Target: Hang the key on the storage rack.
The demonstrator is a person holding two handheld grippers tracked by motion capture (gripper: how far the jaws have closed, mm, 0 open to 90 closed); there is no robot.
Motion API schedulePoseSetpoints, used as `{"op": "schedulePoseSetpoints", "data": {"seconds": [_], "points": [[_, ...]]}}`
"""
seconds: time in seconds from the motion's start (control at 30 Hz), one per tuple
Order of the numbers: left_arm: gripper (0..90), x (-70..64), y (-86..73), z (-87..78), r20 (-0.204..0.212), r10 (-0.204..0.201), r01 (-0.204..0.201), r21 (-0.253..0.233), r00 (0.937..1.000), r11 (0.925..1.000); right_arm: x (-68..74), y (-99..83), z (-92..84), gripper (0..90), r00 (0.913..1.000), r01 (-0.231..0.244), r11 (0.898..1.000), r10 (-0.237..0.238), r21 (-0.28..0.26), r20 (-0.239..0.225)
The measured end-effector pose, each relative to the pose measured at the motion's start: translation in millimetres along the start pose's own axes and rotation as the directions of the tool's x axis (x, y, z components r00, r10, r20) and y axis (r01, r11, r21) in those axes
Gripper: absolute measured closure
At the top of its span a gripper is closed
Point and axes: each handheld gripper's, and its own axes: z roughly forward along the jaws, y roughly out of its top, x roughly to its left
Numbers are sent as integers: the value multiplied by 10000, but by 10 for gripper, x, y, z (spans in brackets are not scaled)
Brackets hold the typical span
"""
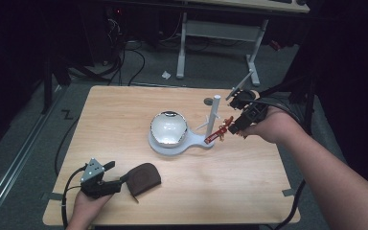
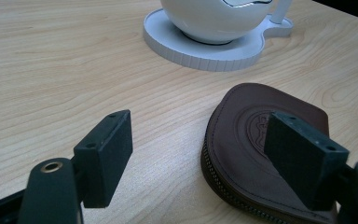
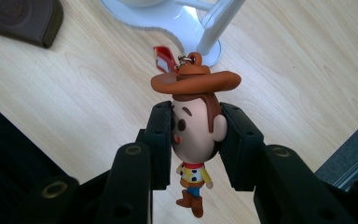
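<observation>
Woody-style cowboy keychain figure [image 3: 195, 140] sits closest to the lens in the right gripper view, w/ both black pads of the right gripper [image 3: 196, 147] pressed on either side of its head, so the jaws are clamped on it, about a head's width apart. Brown hat is above the pads, a small metal ring on the crown, w/ a red strap tag [image 3: 164, 59] hanging off that. Body and boots dangle below the pads, clear of the table.

Landmark = white stand [image 1: 182, 142], a flat base w/ an upright white post [image 1: 214, 115]. In the high view the figure [image 1: 227, 123] is held just right of the post, above the base's right edge, and the red tag [image 1: 212, 138] droops down-left toward the base; can't tell if it touches. Right gripper [image 1: 235, 125] comes in from the stand's right side, person's hand [image 1: 268, 125] behind it.

White bowl [image 1: 168, 128] rests on the stand's round part, left of the post.

Brown zip pouch [image 1: 143, 178] lies flat on the wooden table [image 1: 249, 191], near and front-left of the stand. Left gripper [image 1: 122, 179] is front-left of the stand, its tip at the pouch's left edge. In the left gripper view its jaws are wide apart w/ nothing between them; right pad overlaps the pouch [image 2: 256, 154], contact not clear.
</observation>
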Motion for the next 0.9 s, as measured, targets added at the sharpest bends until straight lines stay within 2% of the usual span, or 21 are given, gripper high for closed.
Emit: {"op": "schedulePoseSetpoints", "data": {"seconds": [0.23, 0.3, 0.33, 0.43, 0.57, 0.67, 0.9], "points": [[240, 8, 0, -6, 20, -9, 9, -11, 10000, 10000, -3, 82, -51, 671, 9999, 123, 9997, -122, -210, 31], [240, 7, 0, -5, 21, -5, 5, -11, 10000, 10000, 11, 101, -67, 671, 9999, -151, 9997, 152, -184, 44], [240, 7, 0, -6, 20, -2, 2, -10, 10000, 10000, -7, 117, -68, 671, 10000, 55, 9995, -54, -297, 42], [240, 10, 1, -8, 17, -7, 7, -21, 10000, 10000, -25, 151, -81, 671, 9999, 128, 9991, -124, -412, 84], [240, 13, 0, -14, 9, -23, 23, -40, 10000, 10000, -79, 186, -98, 670, 9995, 16, 9988, -1, -482, 302], [240, 18, -2, -16, -2, -47, 47, -44, 10000, 10000, -109, 197, -110, 671, 9993, -184, 9983, 201, -558, 301], [240, 20, -1, -17, -3, -43, 43, -48, 10000, 10000, -174, 213, -82, 670, 9988, -178, 9983, 203, -546, 455]]}}
